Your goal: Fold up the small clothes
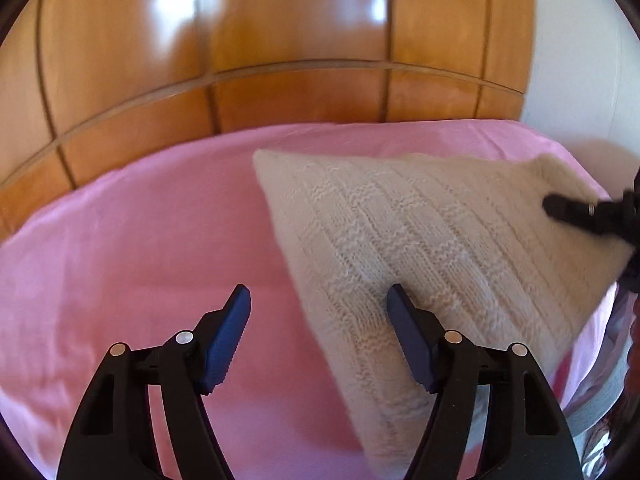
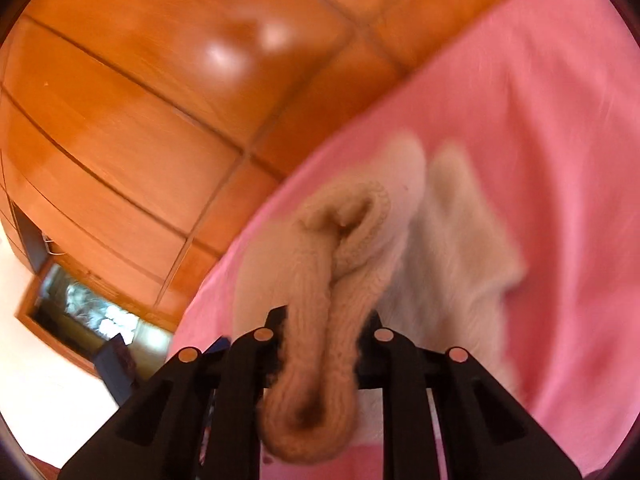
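fingers [image 1: 240, 328] on the left gripper [image 1: 320, 336] spread wide, nothing in them; right gripper [image 2: 324, 332] clenched on a bunched edge of the cream knit [image 1: 420, 240], hauling it up off the pink sheet [image 1: 140, 260]. risk: that thick roll could squirm out and undo the fold.

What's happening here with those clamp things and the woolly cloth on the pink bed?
A person is working two hand-held grippers to fold a cream knitted garment on a pink sheet. The right gripper is shut on a bunched edge of the knit, holding that side up off the sheet. The left gripper is open and empty, one finger right against the knit's near edge. Behind the bed stands a glossy wooden wardrobe.
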`<state>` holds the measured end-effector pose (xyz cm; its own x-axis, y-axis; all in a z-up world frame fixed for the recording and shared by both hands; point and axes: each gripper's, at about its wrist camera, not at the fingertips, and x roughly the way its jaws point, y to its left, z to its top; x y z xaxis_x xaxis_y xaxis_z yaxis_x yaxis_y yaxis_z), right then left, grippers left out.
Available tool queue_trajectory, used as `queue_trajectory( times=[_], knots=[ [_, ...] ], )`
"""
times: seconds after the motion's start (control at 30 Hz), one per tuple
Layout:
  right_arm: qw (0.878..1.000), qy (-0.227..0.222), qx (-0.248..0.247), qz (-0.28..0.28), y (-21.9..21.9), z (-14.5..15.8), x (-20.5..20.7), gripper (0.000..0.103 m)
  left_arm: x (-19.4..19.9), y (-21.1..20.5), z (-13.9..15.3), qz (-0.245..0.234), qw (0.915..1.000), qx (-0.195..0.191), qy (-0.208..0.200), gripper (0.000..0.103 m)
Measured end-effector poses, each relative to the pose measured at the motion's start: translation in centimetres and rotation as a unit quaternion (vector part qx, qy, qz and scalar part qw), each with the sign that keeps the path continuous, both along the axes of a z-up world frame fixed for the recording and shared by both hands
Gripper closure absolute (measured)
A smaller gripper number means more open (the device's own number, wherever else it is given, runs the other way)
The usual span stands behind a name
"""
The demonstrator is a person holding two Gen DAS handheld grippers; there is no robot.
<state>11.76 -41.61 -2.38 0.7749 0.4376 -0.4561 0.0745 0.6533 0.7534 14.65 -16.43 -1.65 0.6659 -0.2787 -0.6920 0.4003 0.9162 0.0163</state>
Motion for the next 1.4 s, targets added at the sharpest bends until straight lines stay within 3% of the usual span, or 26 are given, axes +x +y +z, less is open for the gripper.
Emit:
queue_trajectory(
  times=[0.07, 0.17, 0.27, 0.37, 0.43, 0.47, 0.53, 0.67, 0.73, 0.8, 0.9, 0.97, 1.03, 1.13, 1.3, 1.4],
  knots=[
    [1.0, 0.024, -0.016, -0.009, -1.1, -1.0, -0.1, 0.089, 0.0, -1.2, -0.5, -0.011, 0.9999, 0.009, 0.004, 0.032],
    [0.997, 0.077, -0.004, 0.007, -1.0, -4.9, -0.1, 0.085, -0.6, -1.7, -2.0, -0.001, 0.9995, 0.031, 0.002, 0.031],
    [0.998, 0.041, 0.044, -0.008, -1.3, -6.8, -1.3, 0.071, -1.7, -1.0, -2.7, 0.001, 0.999, 0.043, -0.013, 0.03],
    [0.999, 0.014, 0.048, 0.004, -1.0, -5.7, -1.4, 0.037, -2.6, -0.1, -2.6, -0.004, 0.999, 0.041, -0.017, 0.03],
    [1.0, 0.006, 0.021, -0.009, -0.4, -4.4, -1.3, 0.004, -2.5, 0.6, -1.9, -0.002, 0.9999, 0.009, -0.006, 0.03],
    [0.999, 0.016, -0.016, -0.035, -0.3, -3.5, -1.6, 0.002, -2.5, 1.1, -1.4, 0.004, 0.9999, -0.009, -0.004, 0.03],
    [0.995, 0.035, -0.068, -0.064, -0.4, -2.6, -2.1, 0.002, -2.0, 1.7, 0.3, 0.022, 0.9984, -0.051, -0.009, 0.031],
    [0.988, 0.077, -0.101, -0.089, -0.4, -3.1, -2.8, 0.002, -0.9, 1.1, 3.4, 0.018, 0.9939, -0.103, -0.035, 0.024],
    [0.985, 0.098, -0.108, -0.09, -0.5, -3.9, -2.7, 0.002, -0.3, -0.5, 4.1, 0.006, 0.9952, -0.088, -0.044, 0.024],
    [0.984, 0.09, -0.124, -0.088, 0.0, -3.8, -3.1, 0.002, 0.6, -3.0, 4.3, -0.004, 0.997, -0.044, -0.063, 0.024],
    [0.979, 0.087, -0.17, -0.075, 0.4, -4.2, -4.0, 0.002, 2.7, -5.4, 2.4, -0.015, 0.9986, 0.009, -0.051, 0.024],
    [0.976, 0.078, -0.189, -0.072, 0.8, -4.8, -4.2, 0.002, 4.8, -6.1, -1.1, -0.023, 0.9991, 0.033, 0.01, 0.022],
    [0.977, 0.073, -0.186, -0.069, 0.6, -5.1, -4.2, 0.002, 5.3, -4.5, -2.5, -0.009, 0.9997, -0.02, 0.011, 0.013],
    [0.976, 0.084, -0.183, -0.077, -0.1, -4.5, -3.9, 0.002, 5.9, -2.9, -3.3, -0.005, 0.9959, -0.077, 0.047, 0.012],
    [0.967, 0.047, -0.199, -0.152, -1.4, -0.5, -3.8, 0.002, 5.3, -3.1, -3.6, -0.004, 0.9962, -0.079, 0.036, 0.012],
    [0.954, 0.022, -0.258, -0.149, -0.5, 2.3, -2.6, 0.002, 4.4, -3.2, -3.6, 0.0, 0.9971, -0.074, 0.018, 0.012]
  ],
)
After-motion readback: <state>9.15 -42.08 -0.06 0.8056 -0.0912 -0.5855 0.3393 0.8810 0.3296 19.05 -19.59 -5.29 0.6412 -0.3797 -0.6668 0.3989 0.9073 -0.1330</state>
